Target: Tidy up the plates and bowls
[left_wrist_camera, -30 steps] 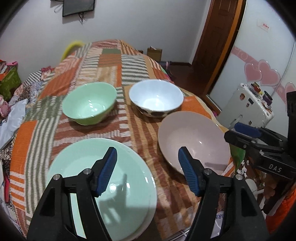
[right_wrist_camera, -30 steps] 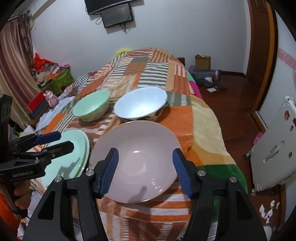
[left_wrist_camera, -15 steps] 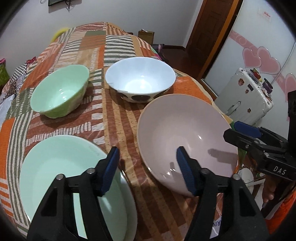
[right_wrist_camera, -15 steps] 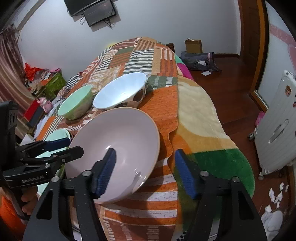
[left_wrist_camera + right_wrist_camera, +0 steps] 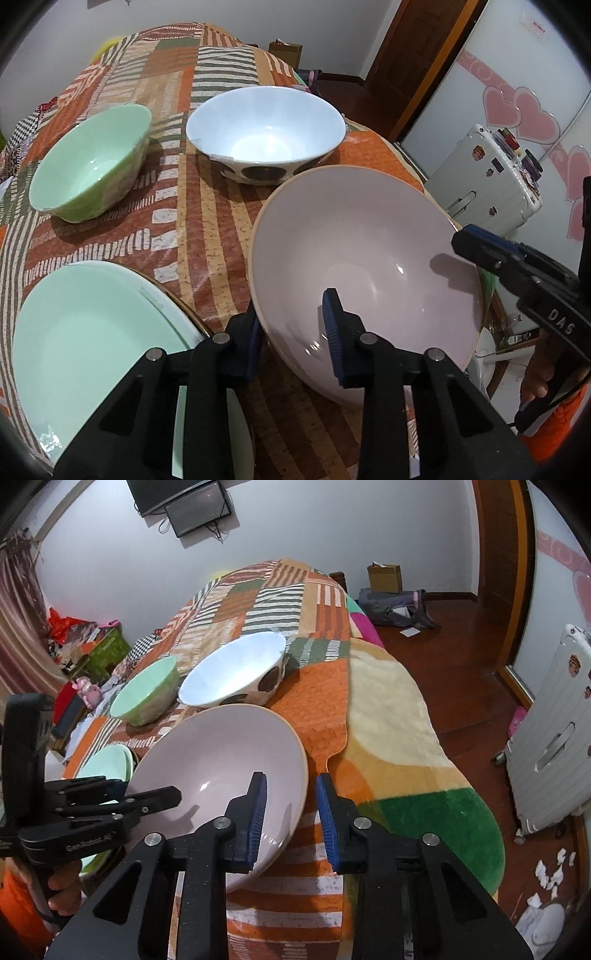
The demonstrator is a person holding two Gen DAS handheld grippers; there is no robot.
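Note:
A large pale pink bowl (image 5: 365, 243) sits at the near right of the table; it also shows in the right wrist view (image 5: 221, 753). My left gripper (image 5: 293, 338) straddles its near-left rim, jaws partly closed, one finger outside and one inside. My right gripper (image 5: 290, 818) straddles its near-right rim the same way, with gaps still showing. A green plate (image 5: 92, 332) lies at the near left. A green bowl (image 5: 92, 170) and a white bowl with dark spots (image 5: 266, 125) stand behind.
The table has a striped orange patchwork cloth (image 5: 207, 221). A white suitcase (image 5: 487, 181) stands on the floor to the right. A bag and a cardboard box (image 5: 384, 578) lie on the wooden floor beyond the table.
Both grippers have moved in onto the pink bowl's rim and narrowed their jaws around it. The bowl looks tilted compared with one second ago.

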